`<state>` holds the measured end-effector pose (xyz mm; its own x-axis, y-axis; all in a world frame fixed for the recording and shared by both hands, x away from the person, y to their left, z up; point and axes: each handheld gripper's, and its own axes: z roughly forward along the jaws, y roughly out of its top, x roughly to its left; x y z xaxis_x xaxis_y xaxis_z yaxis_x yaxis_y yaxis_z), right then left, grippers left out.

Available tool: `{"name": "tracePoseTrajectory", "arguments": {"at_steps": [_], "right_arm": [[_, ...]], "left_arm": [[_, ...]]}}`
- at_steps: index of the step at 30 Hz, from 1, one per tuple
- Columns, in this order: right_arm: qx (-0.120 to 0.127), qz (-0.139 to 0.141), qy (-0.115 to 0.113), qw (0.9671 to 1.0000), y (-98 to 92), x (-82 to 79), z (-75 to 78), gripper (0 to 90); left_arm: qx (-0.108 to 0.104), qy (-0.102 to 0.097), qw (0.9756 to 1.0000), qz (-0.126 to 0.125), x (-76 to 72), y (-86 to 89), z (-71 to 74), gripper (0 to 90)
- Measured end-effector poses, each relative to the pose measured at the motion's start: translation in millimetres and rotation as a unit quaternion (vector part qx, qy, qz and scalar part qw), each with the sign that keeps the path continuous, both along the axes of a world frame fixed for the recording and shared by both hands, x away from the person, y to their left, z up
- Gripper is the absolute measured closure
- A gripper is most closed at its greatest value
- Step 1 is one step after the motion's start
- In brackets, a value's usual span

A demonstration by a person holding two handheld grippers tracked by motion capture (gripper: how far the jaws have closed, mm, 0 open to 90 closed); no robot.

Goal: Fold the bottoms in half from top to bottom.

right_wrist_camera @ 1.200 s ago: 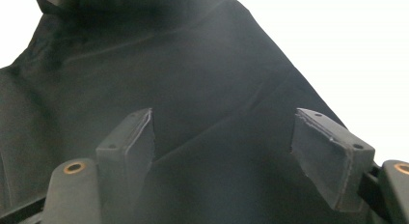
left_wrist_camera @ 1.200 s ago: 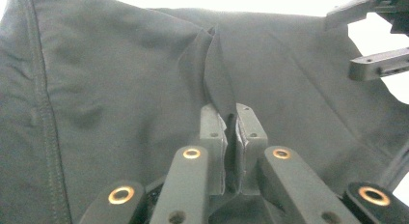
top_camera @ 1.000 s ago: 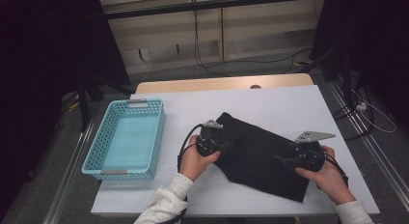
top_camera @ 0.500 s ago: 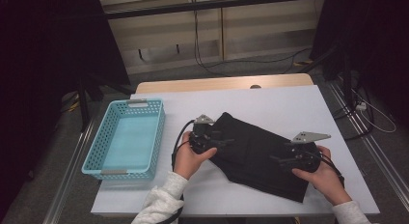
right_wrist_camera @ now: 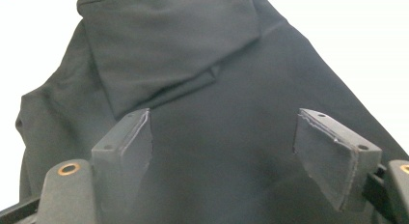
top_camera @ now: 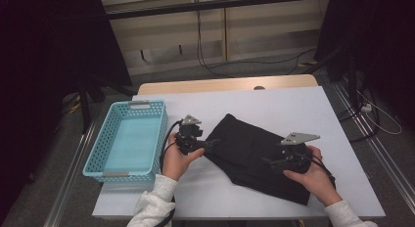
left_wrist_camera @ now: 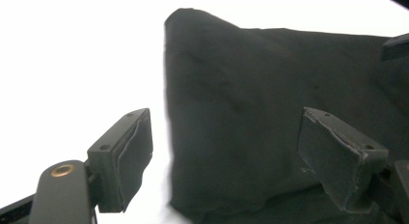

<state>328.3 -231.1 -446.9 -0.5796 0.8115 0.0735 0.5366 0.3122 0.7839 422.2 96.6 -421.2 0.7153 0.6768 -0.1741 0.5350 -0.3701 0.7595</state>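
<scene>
Black folded cloth (top_camera: 259, 156) lies mid-desk (top_camera: 293, 104), right of blue basket (top_camera: 128, 139). Left gripper (top_camera: 203, 145) fingers just been opening, now wide at its left edge, nothing held. Right gripper (top_camera: 271, 162) fingers wide over cloth. Soft, light, floppy; pinch corners/edges

White table (top_camera: 303, 109); grey floor (top_camera: 274, 65) with cables; dark surroundings
</scene>
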Motion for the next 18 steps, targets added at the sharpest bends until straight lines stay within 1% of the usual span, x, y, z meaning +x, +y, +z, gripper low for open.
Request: {"name": "tracePoseTrajectory", "arguments": {"at_steps": [3,4,7,9,10,14,15,16,18], "right_arm": [[-0.001,0.004,-0.003,1.0,3.3,0.4,1.1,21.5],[0.001,0.007,-0.004,1.0,6.8,0.7,2.3,21.5],[0.001,0.01,-0.007,0.9999,11.6,1.2,2.7,21.6],[0.0,0.012,-0.006,0.9999,14.8,1.6,1.8,21.6],[-0.001,0.014,-0.006,0.9999,16.3,1.8,1.1,21.6],[-0.003,0.018,-0.002,0.9998,22.4,2.7,-2.2,21.5],[-0.003,0.018,-0.002,0.9998,22.4,2.7,-2.2,21.5],[0.004,0.014,0.0,0.9999,24.6,3.5,-2.9,20.2],[0.003,0.012,-0.002,0.9999,26.3,4.8,-3.2,20.1]], "left_arm": [[0.0,0.001,1.0,0.002,0.3,3.0,0.6,19.0],[0.002,-0.003,1.0,0.004,0.5,5.0,0.6,18.6],[0.005,-0.001,1.0,0.004,0.8,6.2,-0.5,18.0],[0.008,0.0,1.0,0.005,1.4,7.4,-2.1,18.0],[0.013,-0.001,0.9999,0.005,2.2,8.8,-3.2,18.0],[0.011,0.001,0.9999,0.01,3.2,12.1,-3.4,17.9],[0.011,0.001,0.9999,0.01,3.2,12.1,-3.4,17.7],[0.012,0.0,0.9999,0.011,3.6,13.3,-4.4,17.6],[0.016,0.001,0.9998,0.009,4.1,14.6,-5.6,17.0]]}}
